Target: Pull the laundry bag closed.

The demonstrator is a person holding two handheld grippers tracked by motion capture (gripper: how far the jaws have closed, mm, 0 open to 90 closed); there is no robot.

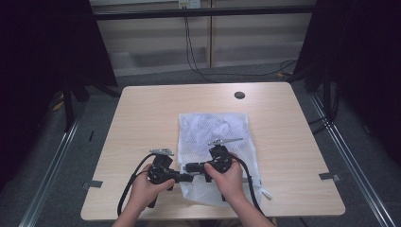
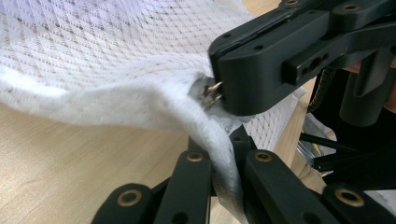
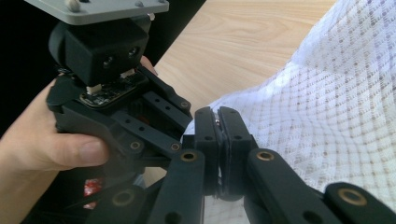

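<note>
On the left of the high view, the person's left hand point(image 1: 144, 187) is holding the left gripper point(image 1: 185, 178) low over the near part of the light wooden table point(image 1: 142, 123), with its jaws pointing right toward the other tool. In the left gripper view, this gripper point(image 2: 224, 161) is pinching the thick white hem of a white mesh bag point(image 2: 93, 56), the jaws drawn narrow around the bunched edge, which is lifting off the table there.

Just beside it, the right gripper point(image 1: 191, 167) is meeting it jaw to jaw at the bag's near-left edge. In the left gripper view, a small metal zipper pull point(image 2: 212, 93) is showing right at the tip of the right gripper point(image 2: 223, 91). In the right gripper view, the right gripper point(image 3: 218, 140) is closed narrow, with a glint of metal between its jaws.

The mesh bag point(image 1: 215, 127) is lying spread on the middle of the table, under the right hand point(image 1: 229, 177). Farther back and to the right, a dark round disc point(image 1: 239, 95) is sitting near the table's far edge.
</note>
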